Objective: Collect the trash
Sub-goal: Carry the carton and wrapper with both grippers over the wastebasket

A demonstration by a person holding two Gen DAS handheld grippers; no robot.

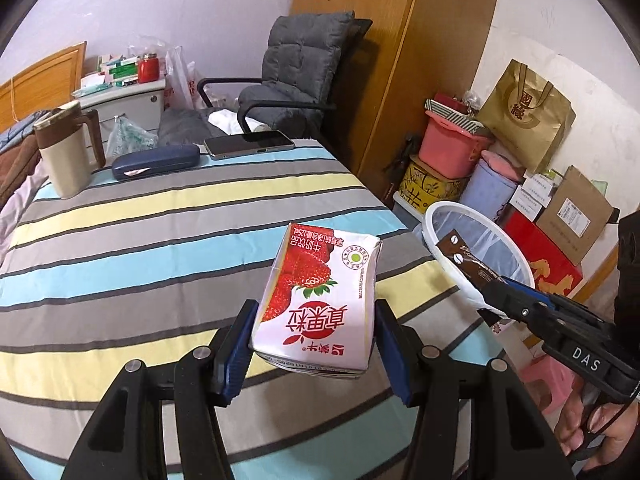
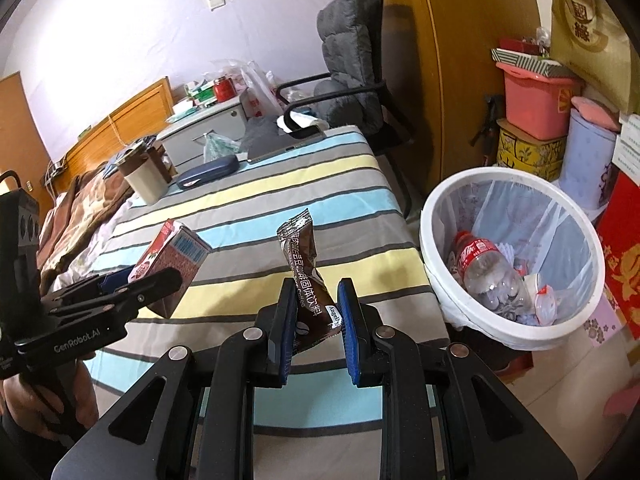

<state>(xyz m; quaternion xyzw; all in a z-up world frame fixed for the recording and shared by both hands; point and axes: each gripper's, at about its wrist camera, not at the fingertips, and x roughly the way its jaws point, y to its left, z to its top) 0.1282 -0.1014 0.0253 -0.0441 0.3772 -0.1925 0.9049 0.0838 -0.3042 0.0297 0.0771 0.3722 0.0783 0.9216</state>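
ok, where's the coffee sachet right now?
Right wrist view, centre: coffee sachet is pinched upright in the right hand-held gripper, above the striped table, left of the white bin.

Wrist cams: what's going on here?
A person holds a gripper in each hand and is collecting trash. The left gripper is shut on a strawberry milk carton, held above the striped tabletop. The right gripper is shut on a brown coffee sachet. Neither is in the white bin yet; it already holds a plastic bottle.
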